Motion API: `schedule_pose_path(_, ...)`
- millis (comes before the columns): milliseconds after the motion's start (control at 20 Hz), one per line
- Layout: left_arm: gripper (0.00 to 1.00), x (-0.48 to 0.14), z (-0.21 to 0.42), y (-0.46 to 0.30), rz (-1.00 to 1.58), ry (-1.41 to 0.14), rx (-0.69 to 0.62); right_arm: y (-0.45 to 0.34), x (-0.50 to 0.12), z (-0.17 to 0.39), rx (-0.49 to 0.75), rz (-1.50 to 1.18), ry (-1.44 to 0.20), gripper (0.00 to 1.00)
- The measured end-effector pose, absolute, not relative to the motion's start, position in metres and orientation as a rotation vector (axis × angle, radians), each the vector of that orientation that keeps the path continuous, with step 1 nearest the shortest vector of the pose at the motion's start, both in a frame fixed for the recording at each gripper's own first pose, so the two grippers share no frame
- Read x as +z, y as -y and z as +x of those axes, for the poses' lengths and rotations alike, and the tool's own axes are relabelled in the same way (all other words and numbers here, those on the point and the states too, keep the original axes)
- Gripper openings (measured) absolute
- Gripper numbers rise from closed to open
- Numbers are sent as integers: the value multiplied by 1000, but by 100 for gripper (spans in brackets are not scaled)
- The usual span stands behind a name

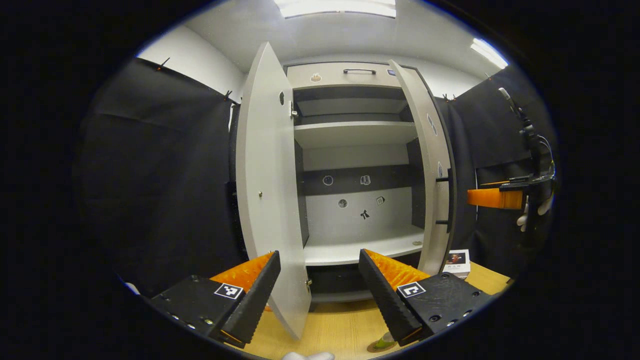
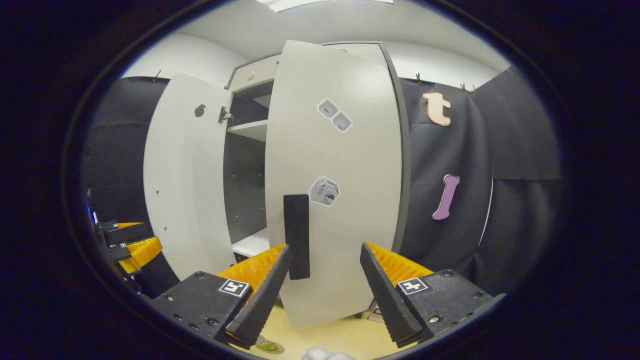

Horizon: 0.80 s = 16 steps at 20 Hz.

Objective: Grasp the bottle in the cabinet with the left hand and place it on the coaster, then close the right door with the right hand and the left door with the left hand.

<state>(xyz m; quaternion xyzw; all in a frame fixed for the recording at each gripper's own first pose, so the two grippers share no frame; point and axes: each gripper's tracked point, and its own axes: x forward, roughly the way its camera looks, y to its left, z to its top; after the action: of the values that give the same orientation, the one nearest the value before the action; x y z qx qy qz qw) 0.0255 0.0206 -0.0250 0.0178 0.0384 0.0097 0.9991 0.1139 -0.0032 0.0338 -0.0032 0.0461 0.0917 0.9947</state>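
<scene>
A: In the left gripper view we face the cabinet [image 1: 350, 165] head-on. Both doors stand open: the left door [image 1: 270, 190] swings out toward us and the right door [image 1: 430, 165] is edge-on. The shelves we can see hold nothing.

B: Where is the bottle?

A: Below the cabinet, at the bottom of that view, something small and green [image 1: 384, 343] sits on a round coaster [image 1: 372, 347] on the tabletop [image 1: 340, 325]. We cannot tell for sure that it is the bottle; it is partly hidden behind a finger.

B: And our left gripper [image 1: 319, 285]?

A: Released, with its fingers spread wide and nothing between them; the left door's lower edge stands in the gap, beyond the tips.

B: In the right gripper view, the right gripper [image 2: 324, 280] is likewise open and empty, right in front of the right door's outer face, with the dark handle [image 2: 297, 235] just beside its left finger.

A: A small box [image 1: 457, 262] lies on the tabletop to the right of the cabinet.
</scene>
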Motion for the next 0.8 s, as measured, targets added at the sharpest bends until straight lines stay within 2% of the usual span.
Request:
schedule_pose_path(50,96,-25,25,-22,34,-76,19,1,32,112,186,-3,-98,89)
schedule_pose_path(100,96,-26,26,-28,31,-75,23,-1,30,110,188,4,-103,93)
schedule_pose_path(300,96,-22,26,-59,10,-59,55,-13,15,102,194,31,-137,93)
schedule_pose_path(800,96,-10,39,-218,60,-30,305,-35,-13,71,174,33,-217,93)
